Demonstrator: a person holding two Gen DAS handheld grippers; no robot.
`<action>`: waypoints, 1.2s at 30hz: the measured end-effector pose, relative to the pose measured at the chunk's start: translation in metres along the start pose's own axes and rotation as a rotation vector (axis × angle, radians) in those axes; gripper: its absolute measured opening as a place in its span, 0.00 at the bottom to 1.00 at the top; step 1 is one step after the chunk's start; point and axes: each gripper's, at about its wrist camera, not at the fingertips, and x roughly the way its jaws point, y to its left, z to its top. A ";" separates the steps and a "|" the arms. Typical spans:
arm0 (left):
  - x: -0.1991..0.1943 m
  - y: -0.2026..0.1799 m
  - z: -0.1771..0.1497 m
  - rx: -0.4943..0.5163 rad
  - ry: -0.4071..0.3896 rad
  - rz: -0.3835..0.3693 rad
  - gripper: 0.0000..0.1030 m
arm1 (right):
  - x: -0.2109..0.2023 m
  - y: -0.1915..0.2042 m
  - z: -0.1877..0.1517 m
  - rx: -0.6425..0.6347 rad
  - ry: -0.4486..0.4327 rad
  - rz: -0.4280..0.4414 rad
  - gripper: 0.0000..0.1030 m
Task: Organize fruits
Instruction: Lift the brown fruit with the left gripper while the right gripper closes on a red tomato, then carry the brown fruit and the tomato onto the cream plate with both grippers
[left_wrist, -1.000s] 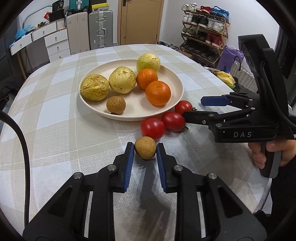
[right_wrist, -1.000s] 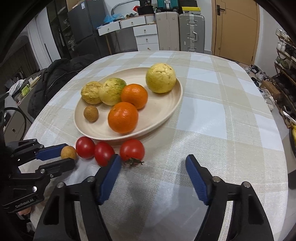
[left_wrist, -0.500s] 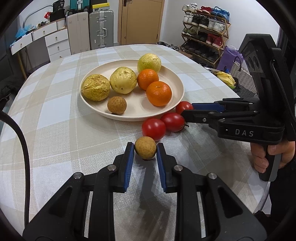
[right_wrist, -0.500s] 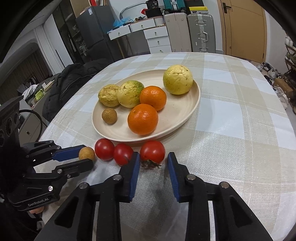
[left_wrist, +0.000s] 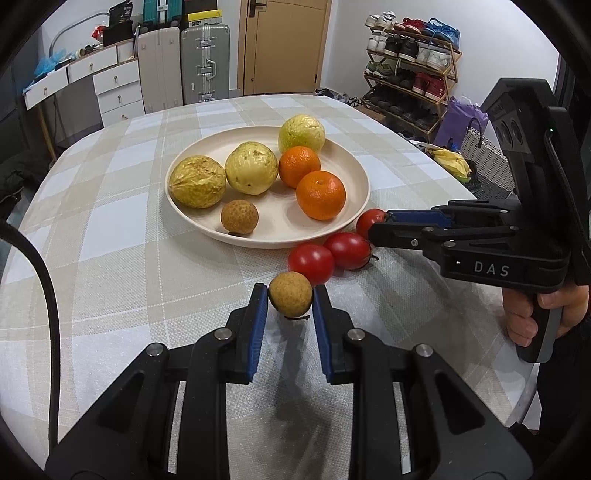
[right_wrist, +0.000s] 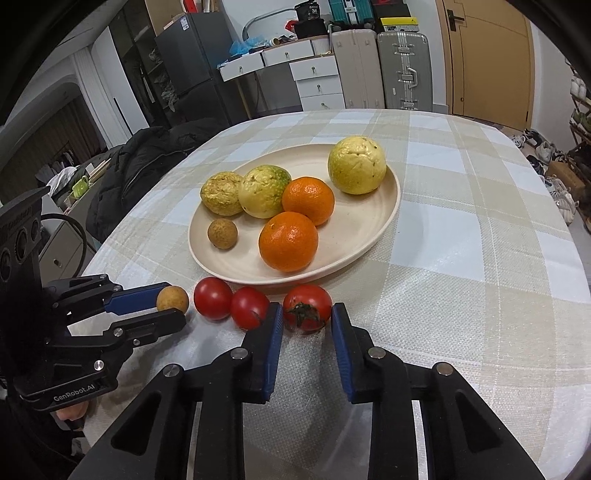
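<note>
On the checked tablecloth, just in front of the cream plate, four small fruits lie in a loose row: a brown longan and three tomatoes. The left gripper has its blue pads pressed to either side of the longan, which rests low at the cloth, so the grip looks made but the lift not yet begun. The right gripper is clamped narrow on the stemmed tomato at the row's far end, nearest the plate's rim; its calyx faces the camera, and the pads take it across its round sides, probably because that gives the flattest purchase on a smooth skin.

The other two tomatoes sit touching each other between the two grippers, untouched. Taking the fruits at the two ends first seems sensible, since it keeps the grippers apart and leaves the middle pair free for later.

The plate already holds three pale yellow-green guavas, two oranges and a second longan, grouped by kind. Bare space shows on the near side beside the plated longan and on the right of the oranges, likely where the held fruits belong.
</note>
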 end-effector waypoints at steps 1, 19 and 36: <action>0.000 0.001 0.000 -0.001 -0.002 -0.001 0.21 | 0.000 0.000 0.000 0.000 0.000 -0.001 0.26; 0.000 0.001 0.000 -0.003 -0.002 -0.004 0.21 | 0.006 -0.001 -0.002 0.002 0.020 0.004 0.30; -0.010 0.001 0.003 -0.001 -0.047 0.002 0.21 | -0.016 -0.002 0.004 -0.007 -0.036 0.007 0.29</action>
